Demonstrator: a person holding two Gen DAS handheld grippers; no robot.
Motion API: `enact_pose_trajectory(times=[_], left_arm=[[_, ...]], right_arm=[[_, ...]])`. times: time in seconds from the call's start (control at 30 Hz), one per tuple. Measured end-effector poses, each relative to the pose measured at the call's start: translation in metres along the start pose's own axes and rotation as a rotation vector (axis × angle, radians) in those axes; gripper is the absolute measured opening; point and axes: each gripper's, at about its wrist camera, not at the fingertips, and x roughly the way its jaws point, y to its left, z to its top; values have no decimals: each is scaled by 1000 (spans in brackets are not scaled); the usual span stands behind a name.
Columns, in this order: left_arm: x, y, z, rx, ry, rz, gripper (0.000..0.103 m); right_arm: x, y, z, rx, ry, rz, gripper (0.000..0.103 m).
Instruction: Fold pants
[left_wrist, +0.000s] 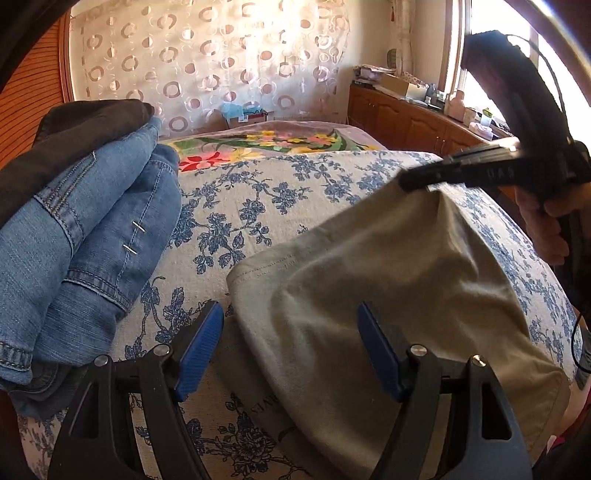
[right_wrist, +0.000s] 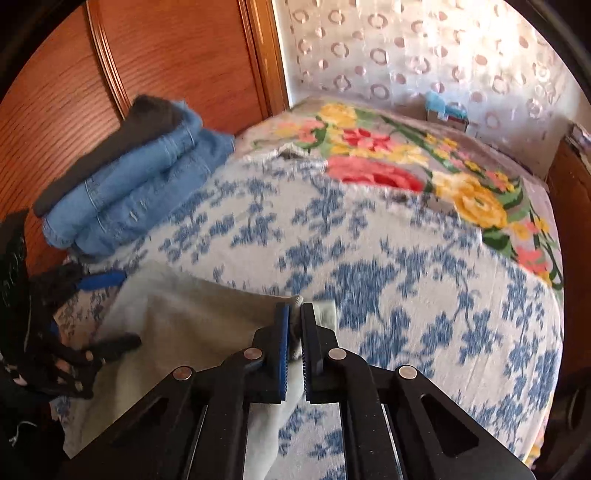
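Observation:
Beige-grey pants (left_wrist: 373, 280) lie on the blue-flowered bedspread (left_wrist: 266, 199). My left gripper (left_wrist: 291, 332) is open, its blue pads either side of the pants' near left edge, holding nothing. My right gripper (right_wrist: 294, 325) is shut on a far corner of the pants (right_wrist: 184, 325) and lifts it off the bed. In the left wrist view the right gripper (left_wrist: 406, 182) shows at the upper right with the cloth hanging from it. In the right wrist view the left gripper (right_wrist: 99, 280) shows at the left edge.
Folded blue jeans (left_wrist: 92, 240) with a dark garment (left_wrist: 77, 129) on top sit at the bed's left side, also in the right wrist view (right_wrist: 140, 184). A bright floral blanket (right_wrist: 406, 162) covers the far bed. A wooden cabinet (left_wrist: 406, 118) stands at the right, a wooden panel (right_wrist: 166, 55) at the left.

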Motion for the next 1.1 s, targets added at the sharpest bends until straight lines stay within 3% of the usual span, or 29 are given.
enact_pose_trajectory(times=[0.43, 0.5, 0.7, 0.87, 1.1], left_arm=[[3, -1, 0, -9, 23, 0, 76], [4, -1, 0, -12, 25, 2, 76], [5, -1, 0, -9, 27, 8, 76], [8, 0, 1, -6, 36, 13, 76], [14, -1, 0, -2, 77, 14, 77]], right_arm=[[11, 4, 9, -10, -156, -45, 5], [13, 7, 10, -19, -136, -42, 5], [5, 14, -2, -28, -110, -94, 14], [-13, 17, -22, -2, -100, -112, 34], [-47, 32, -63, 30, -103, -116, 38]])
